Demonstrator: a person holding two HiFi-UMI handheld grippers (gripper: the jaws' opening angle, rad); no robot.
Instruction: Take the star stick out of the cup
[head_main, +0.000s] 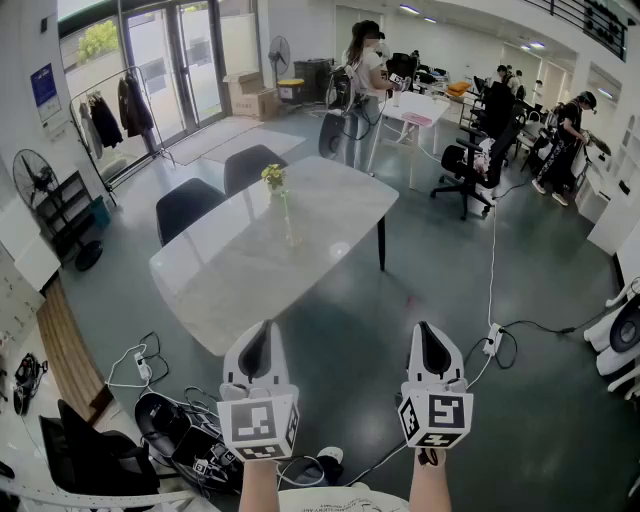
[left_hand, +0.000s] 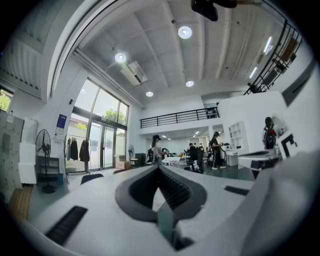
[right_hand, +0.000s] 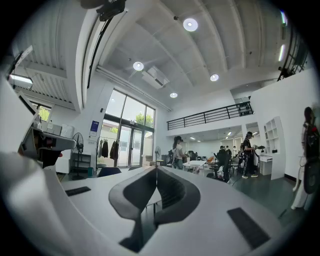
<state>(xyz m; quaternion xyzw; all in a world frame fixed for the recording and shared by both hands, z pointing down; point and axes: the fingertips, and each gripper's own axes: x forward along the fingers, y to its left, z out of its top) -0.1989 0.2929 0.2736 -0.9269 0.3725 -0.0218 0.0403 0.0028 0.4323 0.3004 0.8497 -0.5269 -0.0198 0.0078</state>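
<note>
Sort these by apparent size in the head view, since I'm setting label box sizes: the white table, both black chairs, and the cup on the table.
1. white table, by far the largest.
2. left black chair and right black chair: they look alike and both sit partly behind the table, so unranked.
3. cup, smallest.

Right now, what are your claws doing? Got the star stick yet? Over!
Left claw shut, empty. Right claw shut, empty. Star stick in cup on table ahead, untouched. Nothing seen blocking.
</note>
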